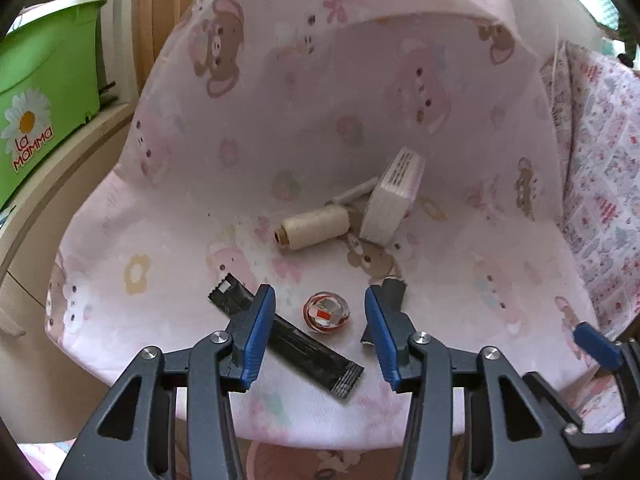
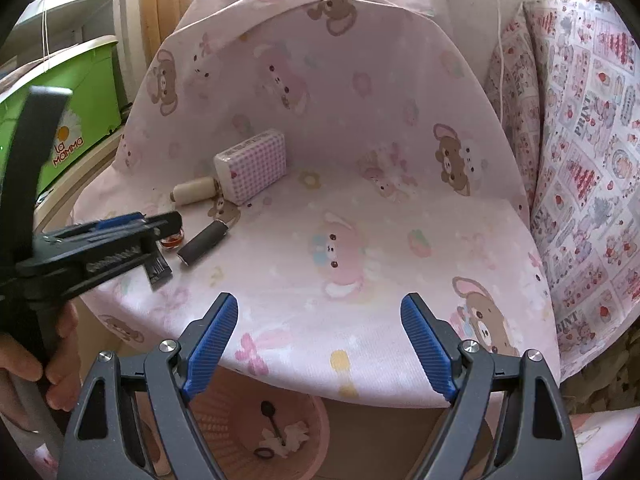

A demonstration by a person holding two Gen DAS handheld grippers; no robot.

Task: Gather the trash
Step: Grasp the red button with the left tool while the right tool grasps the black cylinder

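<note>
On the pink bear-print chair seat (image 1: 168, 312) lie a small red-and-white round wrapper (image 1: 327, 311), a long black sachet (image 1: 304, 350), a black tube (image 1: 394, 292), a cream thread spool (image 1: 314, 226) and a pink checked box (image 1: 394, 196). My left gripper (image 1: 320, 312) is open, its blue fingers on either side of the round wrapper, just above the seat. In the right wrist view the left gripper (image 2: 160, 226) hovers over the wrapper (image 2: 173, 240) beside the black tube (image 2: 204, 245). My right gripper (image 2: 320, 320) is open and empty over the seat's front edge.
A pink basket (image 2: 248, 432) with a black spoon and scraps stands on the floor below the seat's front edge. A green "La Mamma" tub (image 1: 44, 92) sits on a shelf at the left. A patterned cushion (image 2: 580, 152) leans at the right.
</note>
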